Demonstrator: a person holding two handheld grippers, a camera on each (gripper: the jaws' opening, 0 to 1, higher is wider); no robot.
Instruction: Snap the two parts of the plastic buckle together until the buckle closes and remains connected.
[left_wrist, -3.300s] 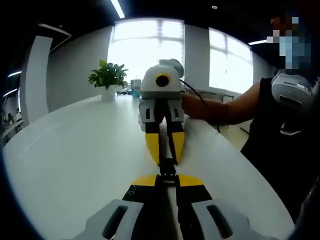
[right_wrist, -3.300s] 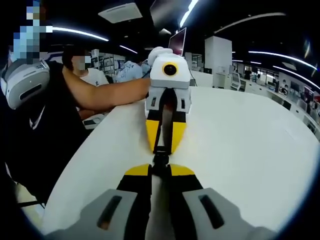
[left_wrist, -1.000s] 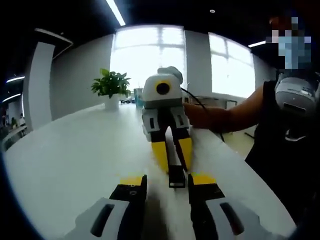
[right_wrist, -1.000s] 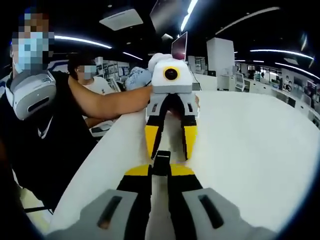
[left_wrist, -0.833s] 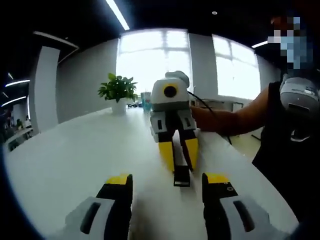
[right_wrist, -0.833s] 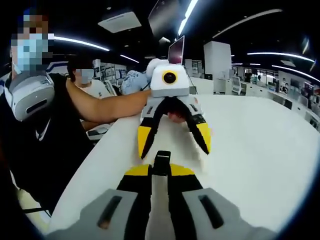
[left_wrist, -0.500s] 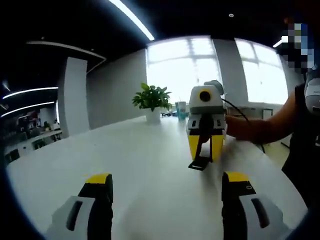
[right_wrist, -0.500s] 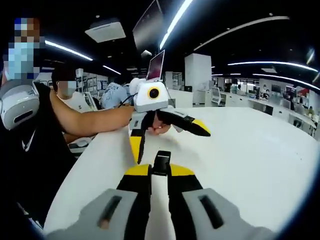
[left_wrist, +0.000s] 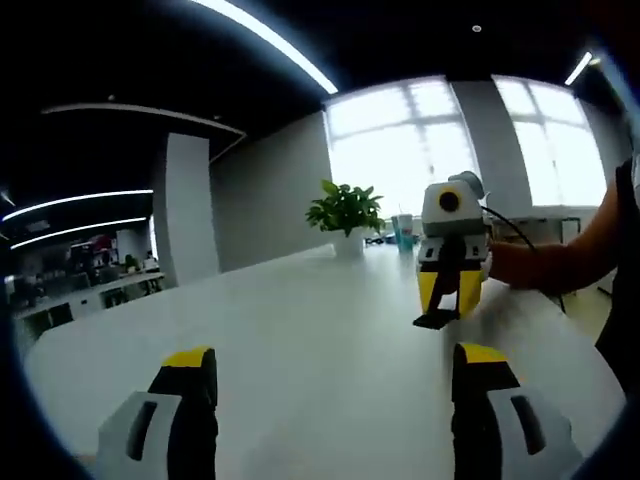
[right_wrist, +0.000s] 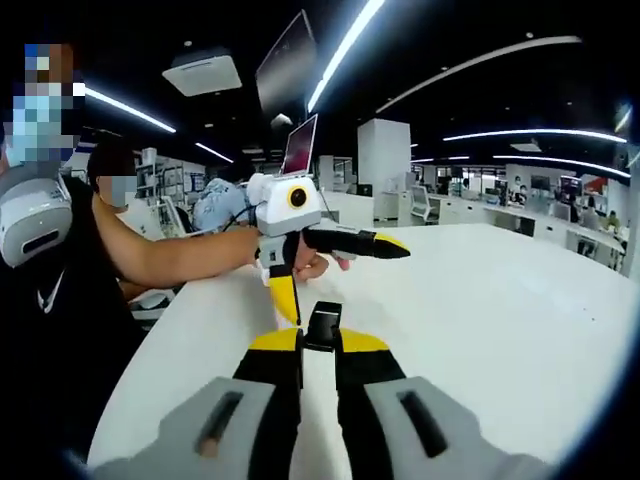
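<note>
The right tool (right_wrist: 320, 345) has its yellow-tipped jaws closed on the black buckle (right_wrist: 323, 326), which sticks out ahead of them above the white counter (right_wrist: 500, 300); beyond it the left tool (right_wrist: 335, 265) is spread wide, held in a person's hand (right_wrist: 318, 262).

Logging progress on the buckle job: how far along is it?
Done: apparently the snap; the buckle hangs as one piece. In hand: the right gripper is shut on it. The left gripper is open. Left: perhaps setting it on the table.

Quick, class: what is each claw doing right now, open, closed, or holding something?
Left claw: open, holding nothing.
Right claw: closed on the black plastic buckle.
</note>
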